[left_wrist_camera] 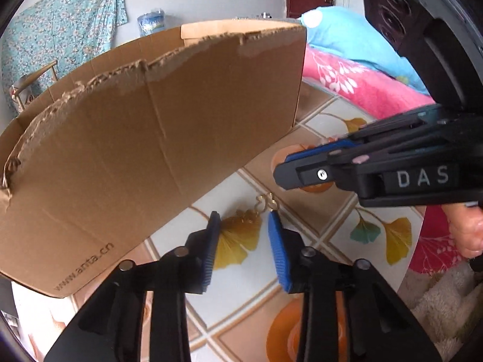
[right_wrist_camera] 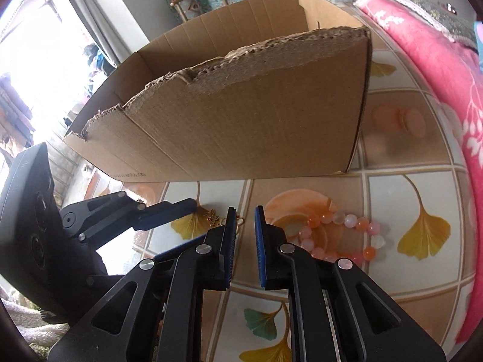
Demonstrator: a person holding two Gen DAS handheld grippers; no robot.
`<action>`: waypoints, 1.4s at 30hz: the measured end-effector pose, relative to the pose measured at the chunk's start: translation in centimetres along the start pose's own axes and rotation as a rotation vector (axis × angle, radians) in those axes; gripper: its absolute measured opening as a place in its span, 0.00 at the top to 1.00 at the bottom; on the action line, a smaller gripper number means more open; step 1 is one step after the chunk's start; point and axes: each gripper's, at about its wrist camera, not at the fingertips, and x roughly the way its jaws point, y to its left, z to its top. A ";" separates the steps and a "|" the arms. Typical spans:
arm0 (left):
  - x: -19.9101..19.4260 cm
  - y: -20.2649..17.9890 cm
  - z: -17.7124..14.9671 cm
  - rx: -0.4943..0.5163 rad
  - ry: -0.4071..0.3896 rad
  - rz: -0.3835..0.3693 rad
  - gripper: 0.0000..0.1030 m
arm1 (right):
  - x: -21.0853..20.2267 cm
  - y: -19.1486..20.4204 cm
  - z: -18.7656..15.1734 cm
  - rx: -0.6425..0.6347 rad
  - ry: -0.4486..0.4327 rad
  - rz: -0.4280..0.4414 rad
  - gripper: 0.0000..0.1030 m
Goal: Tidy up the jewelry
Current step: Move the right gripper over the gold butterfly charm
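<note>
A torn cardboard box (right_wrist_camera: 241, 114) stands open on a table (left_wrist_camera: 326, 157) covered in a cloth printed with yellow leaves, and in front of it both grippers point down at the cloth. The left gripper (left_wrist_camera: 244, 220) has its blue pads narrowly apart with nothing pinched, and a small gold charm (left_wrist_camera: 265, 200) lies on the cloth just beyond its fingertips, near the right-hand pad. The right gripper (right_wrist_camera: 245, 212) has its pads close together but parted on nothing, with a pink and orange bead bracelet (right_wrist_camera: 341, 235) lying just beside its right finger and the gold charm at its left fingertip.
</note>
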 end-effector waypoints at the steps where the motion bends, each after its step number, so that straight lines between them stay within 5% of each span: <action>1: -0.1 0.1 0.0 -0.001 0.001 -0.003 0.76 | -0.1 -0.1 0.0 0.005 -0.003 0.005 0.88; 24: -1.0 0.5 -1.2 0.040 -0.002 -0.002 0.88 | -1.6 -0.1 -0.8 0.006 -0.021 0.028 0.88; 42: -3.8 1.7 -4.5 -0.050 -0.016 0.065 0.88 | 2.3 2.5 1.0 -0.267 0.046 -0.020 0.75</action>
